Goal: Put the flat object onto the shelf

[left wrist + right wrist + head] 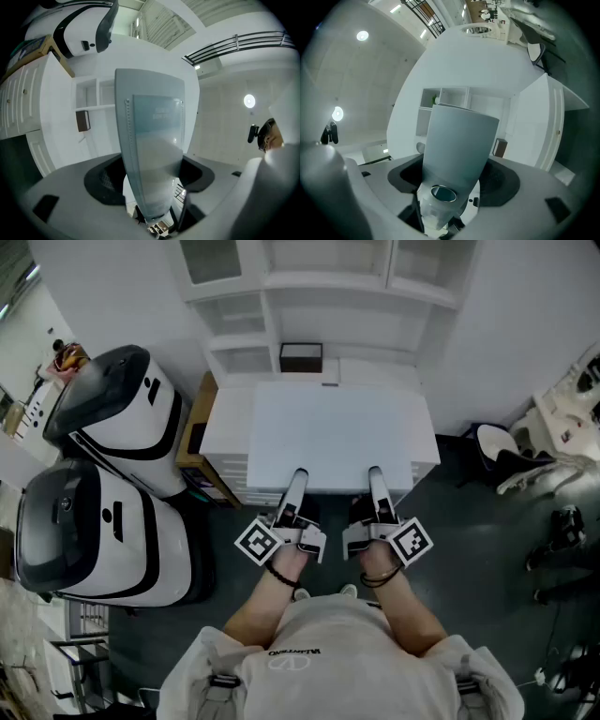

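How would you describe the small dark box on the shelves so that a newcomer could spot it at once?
Find the white shelving unit against the wall, beyond the large white flat panel. In its lowest visible row, just behind the panel's far edge, stands a small dark brown box. It is the only dark thing among all-white shelves.

Head overhead, gripper views facing shelf

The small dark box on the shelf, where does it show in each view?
Head view: the small dark box is at top centre, in a shelf compartment.
Left gripper view: the box is left of centre, at mid-height.
Right gripper view: the box is right of centre, just below the middle.
Shared landmark: the white shelf unit that holds it.
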Tool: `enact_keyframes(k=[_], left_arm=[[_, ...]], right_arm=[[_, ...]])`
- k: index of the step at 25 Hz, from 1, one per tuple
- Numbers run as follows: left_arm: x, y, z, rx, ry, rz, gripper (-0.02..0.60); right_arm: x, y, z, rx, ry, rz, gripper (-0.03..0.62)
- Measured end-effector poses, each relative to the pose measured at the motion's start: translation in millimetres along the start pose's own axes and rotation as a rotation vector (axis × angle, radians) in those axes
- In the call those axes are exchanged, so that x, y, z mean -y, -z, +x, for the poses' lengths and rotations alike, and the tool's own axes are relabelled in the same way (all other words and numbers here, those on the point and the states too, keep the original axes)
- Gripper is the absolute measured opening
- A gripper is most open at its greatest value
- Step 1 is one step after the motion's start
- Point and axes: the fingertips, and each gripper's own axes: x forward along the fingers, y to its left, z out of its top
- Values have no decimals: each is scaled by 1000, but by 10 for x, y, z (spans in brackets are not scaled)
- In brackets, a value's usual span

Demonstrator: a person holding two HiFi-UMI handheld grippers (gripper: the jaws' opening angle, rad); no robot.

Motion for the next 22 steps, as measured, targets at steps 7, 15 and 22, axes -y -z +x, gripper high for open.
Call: enact_keyframes(k=[7, 15, 22], left_arm=[[6, -9, -38, -7, 2, 4, 322], [-26, -174, -165, 1, -3, -11, 321], [-138, -566, -398, 12, -14, -20, 321]], right_arm=[[-35, 8, -13, 3, -9, -26, 345], [-68, 213, 2, -9, -2, -39, 345], [-73, 673, 104, -26, 11, -42, 345]])
